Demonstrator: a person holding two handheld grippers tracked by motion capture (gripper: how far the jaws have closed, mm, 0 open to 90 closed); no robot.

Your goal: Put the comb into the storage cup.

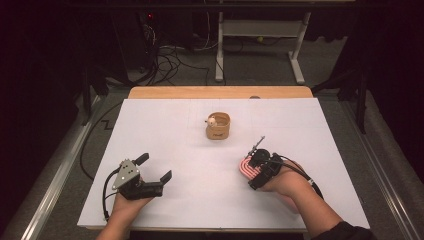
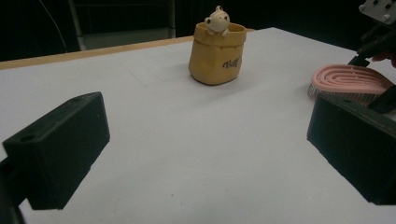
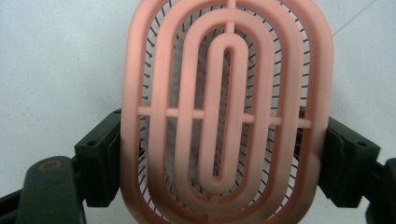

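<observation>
Right now the one pink brush head (image 3: pixel 227 112) sits clamped between the two black jaws of the right tool (image 1: pixel 254 167), the pads pressing its long sides. It is a smooth, rubbery-looking oval frame of nested loops joined by a thin cross bar, with fine dark bristles showing through the gaps. In the right gripper view its long axis runs straight away from the camera, and its flat looped face is turned toward the lens. In the high view the brush head (image 1: pixel 247 168) lies low over the right half of the white worktop (image 1: pixel 165 130), near the front edge. Well apart on the left, the left tool (image 1: pixel 156 168) stands with its blocky matte jaws wide apart and nothing between them. Farther back, near the middle, stands one small tan pouch-shaped pot (image 1: pixel 218 126) with soft rounded walls, dark lettering, and one pale little figure (image 2: pixel 217 21) peeking over its rim
</observation>
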